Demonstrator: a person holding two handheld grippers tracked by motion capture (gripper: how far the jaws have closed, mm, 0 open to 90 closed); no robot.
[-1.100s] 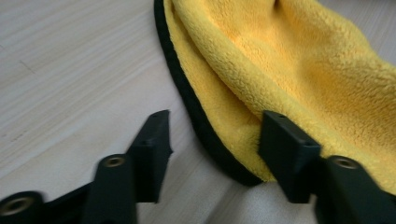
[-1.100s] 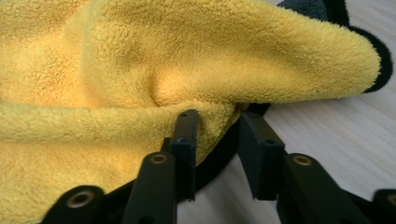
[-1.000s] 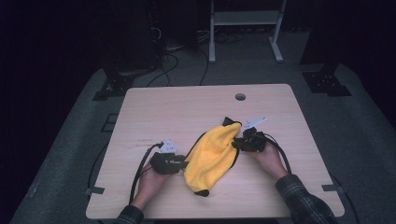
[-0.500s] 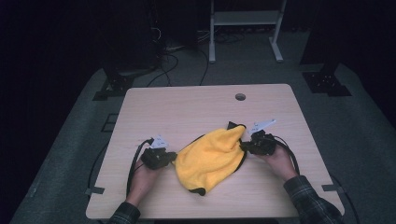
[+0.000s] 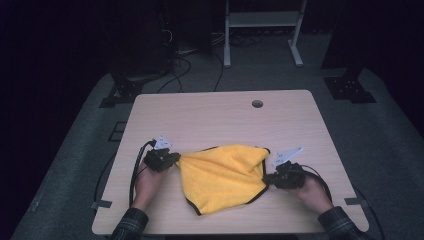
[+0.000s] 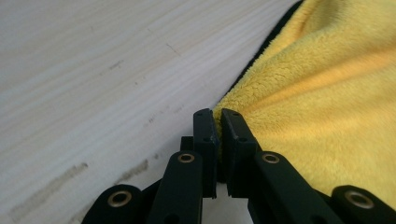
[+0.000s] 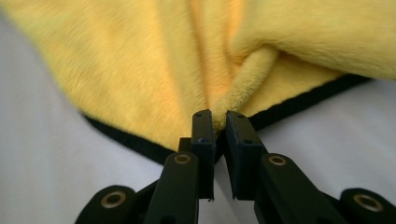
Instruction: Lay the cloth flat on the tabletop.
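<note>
A yellow microfibre cloth [image 5: 225, 175] with black edging lies on the near half of the light wooden table [image 5: 220, 115], spread between the two grippers. The left gripper [image 5: 172, 159] pinches the cloth's left corner; its jaws are closed on the fabric with only a thin gap. The right gripper [image 5: 266, 179] clamps a bunched fold at the cloth's right edge, jaws likewise nearly closed. Both corners are drawn taut and wide apart. A round cable hole [image 5: 257, 103] sits near the table's far edge.
</note>
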